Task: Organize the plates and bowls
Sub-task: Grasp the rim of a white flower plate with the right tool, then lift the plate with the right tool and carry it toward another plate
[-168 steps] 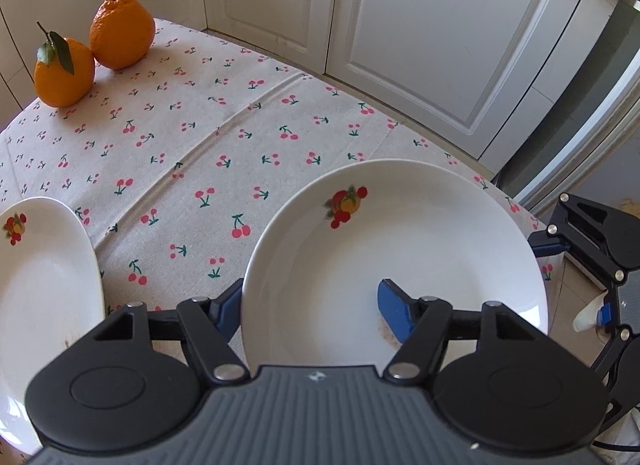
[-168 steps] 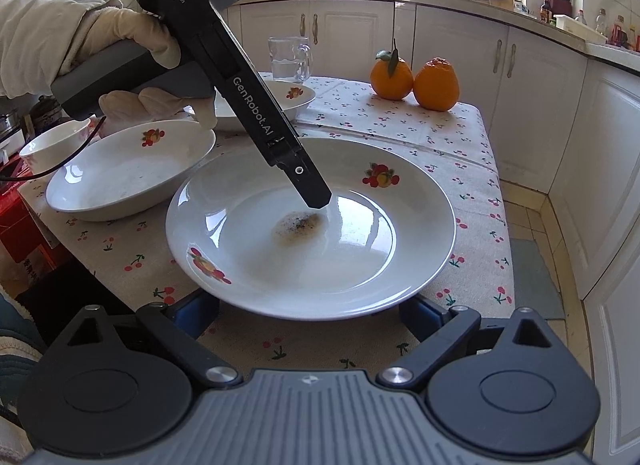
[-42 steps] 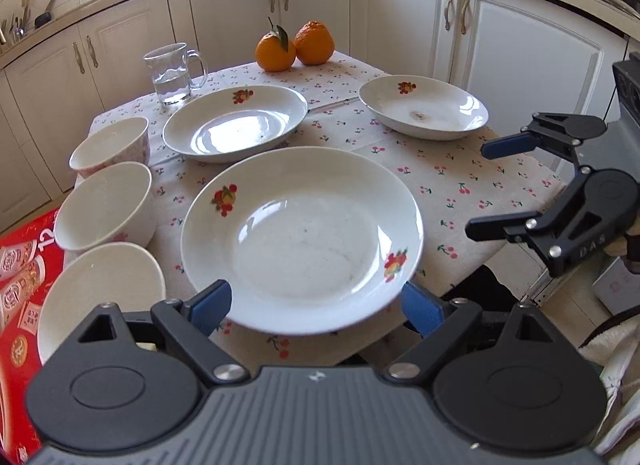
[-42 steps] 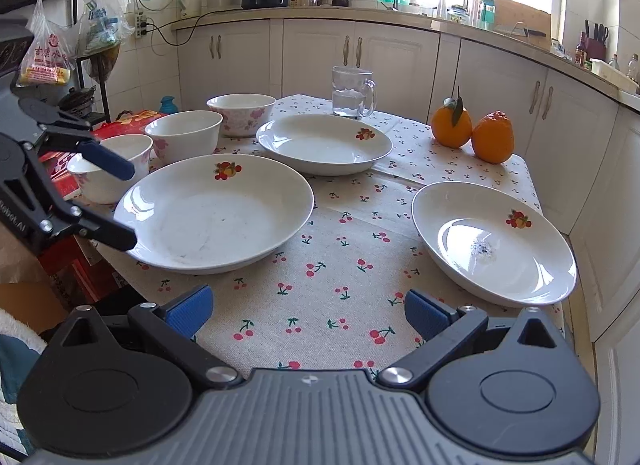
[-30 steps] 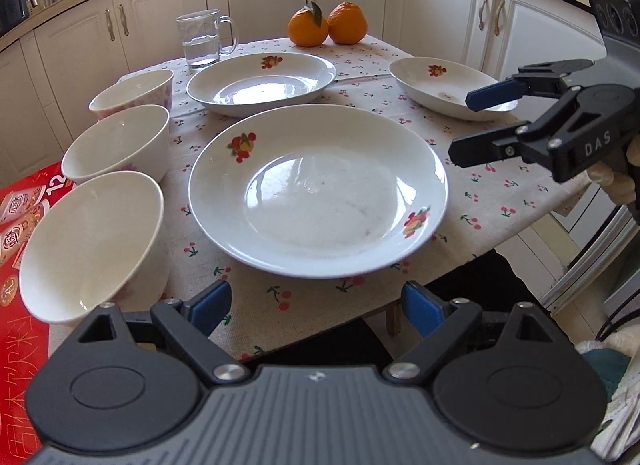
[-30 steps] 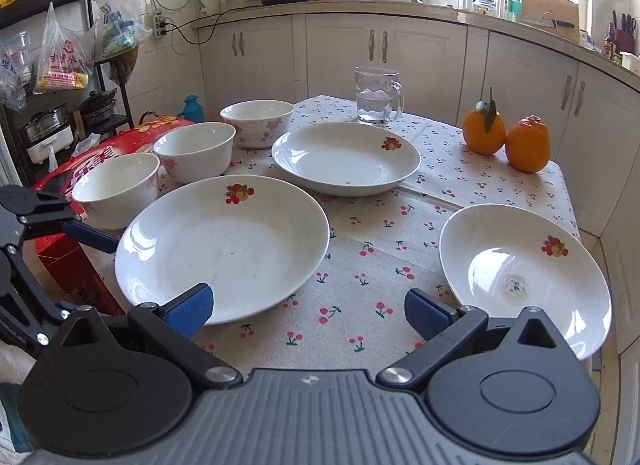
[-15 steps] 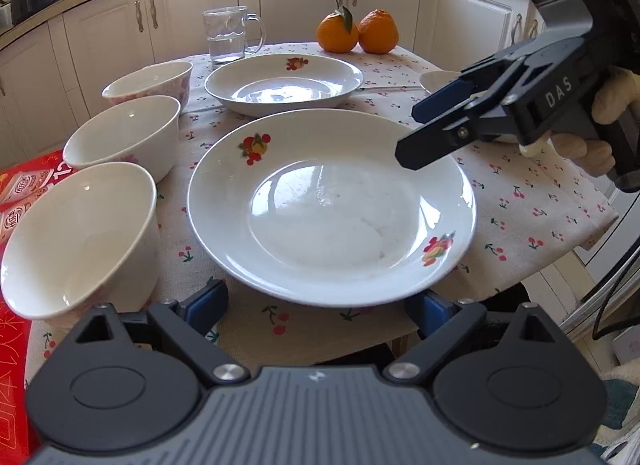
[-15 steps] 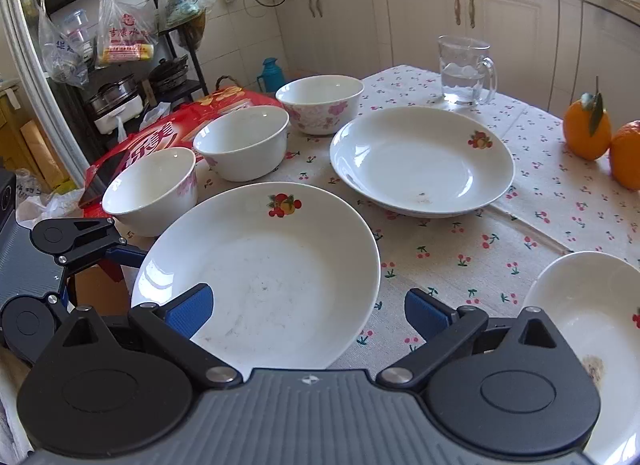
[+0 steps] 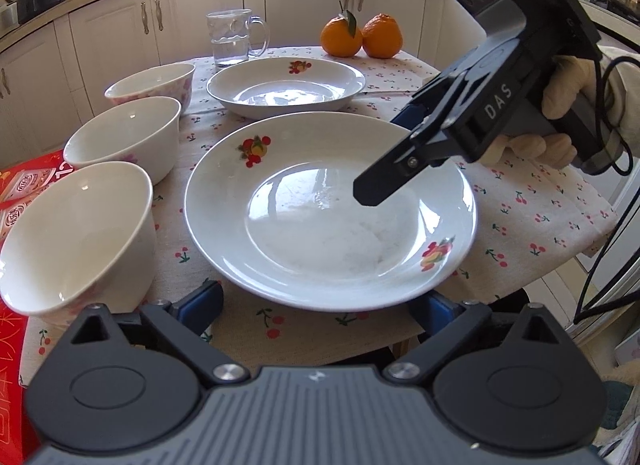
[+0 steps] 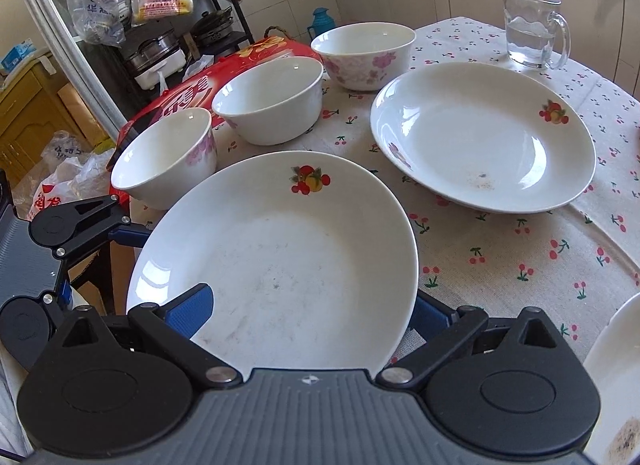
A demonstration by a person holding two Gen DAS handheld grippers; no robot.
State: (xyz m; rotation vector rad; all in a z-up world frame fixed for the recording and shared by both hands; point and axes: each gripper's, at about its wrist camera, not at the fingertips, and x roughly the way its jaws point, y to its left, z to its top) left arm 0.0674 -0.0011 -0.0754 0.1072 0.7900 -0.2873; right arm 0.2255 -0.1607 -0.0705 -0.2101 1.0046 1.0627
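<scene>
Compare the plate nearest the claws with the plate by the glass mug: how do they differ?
The near plate shows faint grey smears; the far plate has one small brownish spot. The near plate has the right claw reaching over it; nothing reaches over the far plate. Both are white, with fruit prints.

The left gripper [image 9: 316, 305] points steeply down, its jaws opening wide, nothing pressed between the blue pads. The right gripper [image 10: 310, 311], held in a gloved hand [image 9: 560, 105], also tilts down with jaws spread, reaching in ahead and right of the left one.
</scene>
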